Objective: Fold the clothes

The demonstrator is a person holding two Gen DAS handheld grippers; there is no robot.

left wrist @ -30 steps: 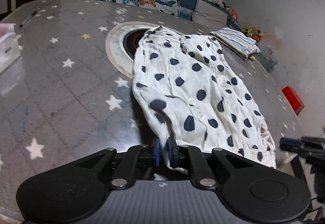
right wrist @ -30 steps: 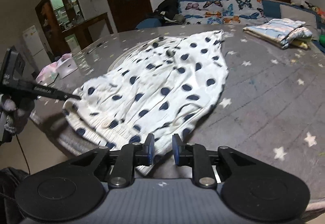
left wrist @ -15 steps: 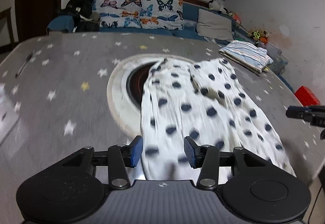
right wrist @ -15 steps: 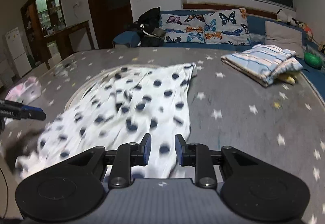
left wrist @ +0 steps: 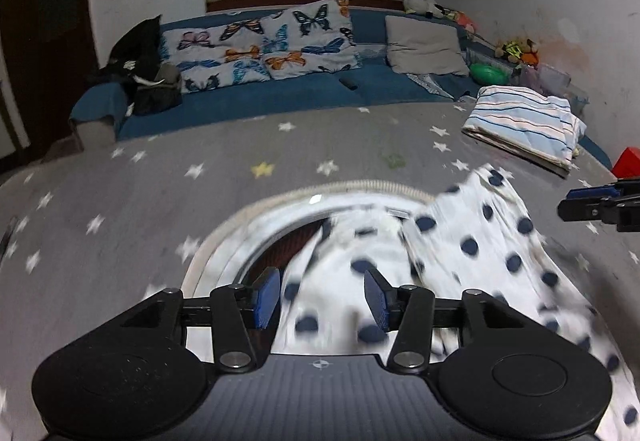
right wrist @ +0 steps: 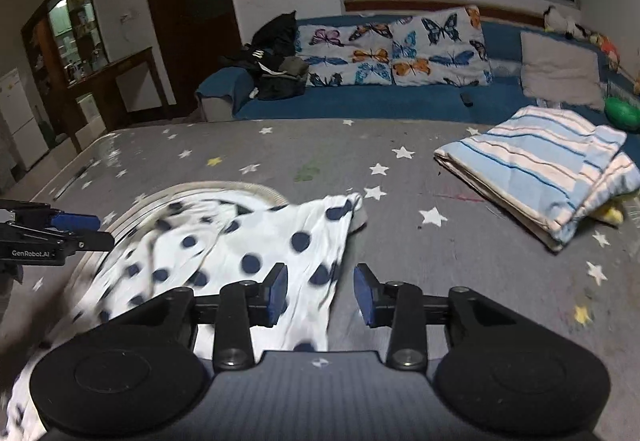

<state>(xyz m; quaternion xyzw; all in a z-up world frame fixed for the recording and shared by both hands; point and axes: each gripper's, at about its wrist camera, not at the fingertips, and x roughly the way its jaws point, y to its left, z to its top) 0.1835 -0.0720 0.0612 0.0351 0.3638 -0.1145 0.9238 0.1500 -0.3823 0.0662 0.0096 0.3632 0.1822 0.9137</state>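
Observation:
A white garment with dark blue dots point(left wrist: 472, 253) point(right wrist: 256, 249) lies flat on the grey star-patterned table point(left wrist: 160, 201) point(right wrist: 460, 273), partly over a round inset in the tabletop. My left gripper point(left wrist: 320, 299) hovers above the garment's left part, its jaws opening, pads apart and pressing on nothing. My right gripper point(right wrist: 320, 293) hovers over the garment's right edge, jaws opening too, nothing pinched. Each gripper shows at the side of the other's view: the right gripper point(left wrist: 600, 201), the left gripper point(right wrist: 52, 229).
A folded blue-and-white striped cloth point(right wrist: 544, 169) point(left wrist: 524, 125) lies at the table's far right. The round inset point(left wrist: 280, 225) sits mid-table. Behind the table runs a blue sofa point(right wrist: 360, 101) with butterfly cushions and dark clothes. A red box point(left wrist: 628, 161) stands at the right.
Both grippers let go of the garment's near edge and opened. Both then travelled forward over it toward its far end, so the sofa and striped cloth look closer.

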